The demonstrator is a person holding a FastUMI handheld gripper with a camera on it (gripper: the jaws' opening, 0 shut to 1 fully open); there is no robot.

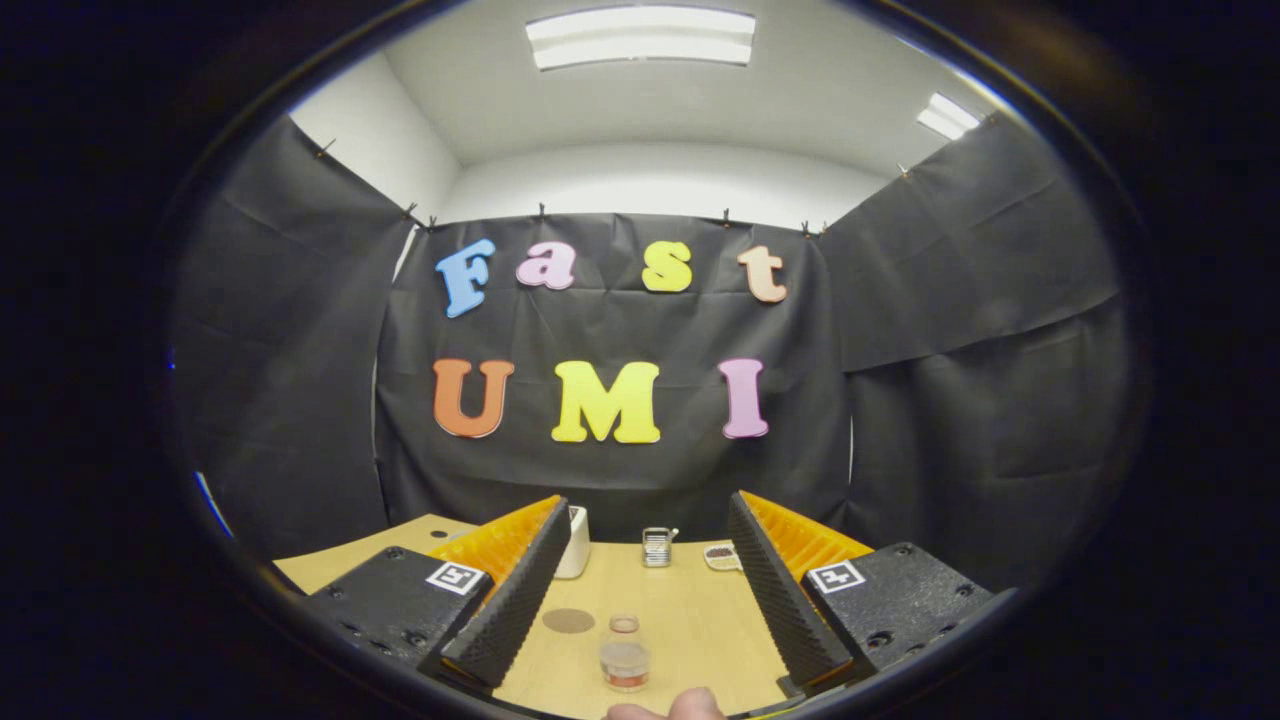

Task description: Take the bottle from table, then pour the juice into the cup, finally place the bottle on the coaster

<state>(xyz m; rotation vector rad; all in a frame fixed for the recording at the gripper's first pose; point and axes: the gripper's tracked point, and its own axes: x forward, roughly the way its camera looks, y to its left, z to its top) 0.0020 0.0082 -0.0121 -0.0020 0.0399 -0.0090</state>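
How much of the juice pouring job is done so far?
Nothing looks done yet. The gripper is open with nothing between its fingers, hanging above the table. The bottle and cup stand between the fingers, low on the table, too small to tell apart surely. The coaster beside them is bare. Left: grab the bottle, pour, set it on the coaster.

Light wooden tabletop [690,620] across the lower middle of the frame.
On it: a small clear bottle [624,663] nearest, a clear cup [623,625] just behind, a round brown coaster [568,621] to their left; farther back a white container [575,541], a metal object [657,546] and a small dish [721,556].
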